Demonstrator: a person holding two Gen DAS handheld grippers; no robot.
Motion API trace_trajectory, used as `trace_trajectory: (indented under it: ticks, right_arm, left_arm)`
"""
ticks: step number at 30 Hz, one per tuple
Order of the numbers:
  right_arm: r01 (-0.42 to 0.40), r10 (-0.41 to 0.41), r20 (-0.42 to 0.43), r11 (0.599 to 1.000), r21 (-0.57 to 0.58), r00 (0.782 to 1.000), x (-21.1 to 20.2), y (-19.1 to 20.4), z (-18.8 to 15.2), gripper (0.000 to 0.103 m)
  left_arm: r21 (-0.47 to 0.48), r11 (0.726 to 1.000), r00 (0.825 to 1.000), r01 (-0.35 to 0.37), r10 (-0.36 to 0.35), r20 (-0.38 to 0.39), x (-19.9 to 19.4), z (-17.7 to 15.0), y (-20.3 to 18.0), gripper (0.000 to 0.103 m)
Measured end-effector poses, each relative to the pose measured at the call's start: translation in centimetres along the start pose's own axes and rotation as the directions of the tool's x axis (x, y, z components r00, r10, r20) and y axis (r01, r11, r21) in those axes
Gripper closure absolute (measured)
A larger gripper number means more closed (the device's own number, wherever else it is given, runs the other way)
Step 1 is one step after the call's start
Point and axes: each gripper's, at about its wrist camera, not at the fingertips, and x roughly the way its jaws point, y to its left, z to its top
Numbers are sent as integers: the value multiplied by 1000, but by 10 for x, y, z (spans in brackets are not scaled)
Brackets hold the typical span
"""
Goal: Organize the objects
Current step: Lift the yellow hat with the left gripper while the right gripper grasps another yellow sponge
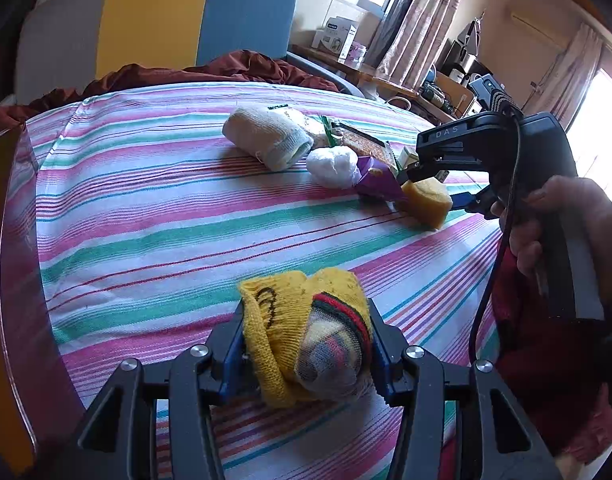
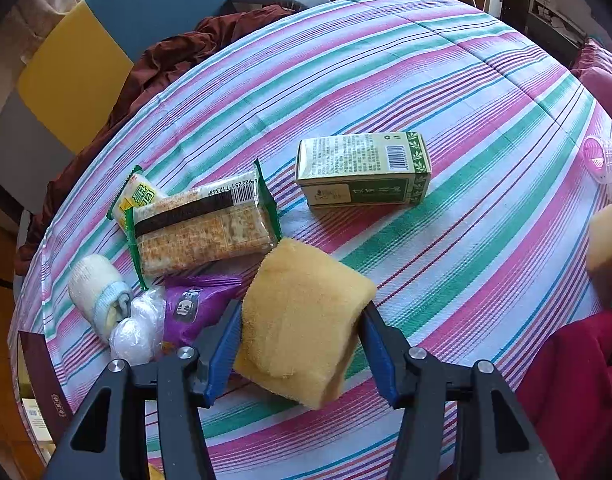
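My left gripper (image 1: 306, 332) is shut on a rolled yellow sock (image 1: 302, 320) with red and green bands, held just above the striped cloth (image 1: 146, 208). My right gripper (image 2: 300, 324) is shut on a yellow sponge (image 2: 302, 320); it also shows in the left wrist view (image 1: 425, 198), held by the right gripper (image 1: 429, 184) at the right. Near the sponge lie a purple packet (image 2: 194, 304), a white plastic ball (image 2: 140, 328), a rolled white sock (image 2: 100, 292), a cracker pack (image 2: 202, 232) and a green tea box (image 2: 363, 168).
A yellow snack packet (image 2: 140, 198) lies under the cracker pack. A pink plastic cup (image 2: 603, 158) sits at the right edge. A second sponge (image 2: 609, 252) shows at the far right. A dark box (image 2: 42, 376) stands at the left edge. A chair (image 1: 194, 20) with maroon cloth (image 1: 226, 68) is behind.
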Motion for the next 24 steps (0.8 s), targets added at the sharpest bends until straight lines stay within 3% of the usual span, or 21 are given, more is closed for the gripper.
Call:
trace_trajectory:
  ticks: [7,13,16,24]
  right_arm:
    - [12,-12,2,1000,-14,1000,0,1,-1,43]
    - [26,-26,8,999,-36,1000,0,4,-2,43]
    - [30,-30,9,999,-42,1000,0,5,-2,43]
    - [22,-22,13,999,-36,1000,-1,4,-3,45]
  left_arm:
    - [-1,1000,1000,-8,8,-8,-4,-2,2,51]
    - [26,997,997,-72,73,-9,-19,-6,-5,54]
    - [33,997,997,-71,71,-1,-29,-8,-7,54]
    - [-20,996,988,-92,93,120,-101,2,10,54]
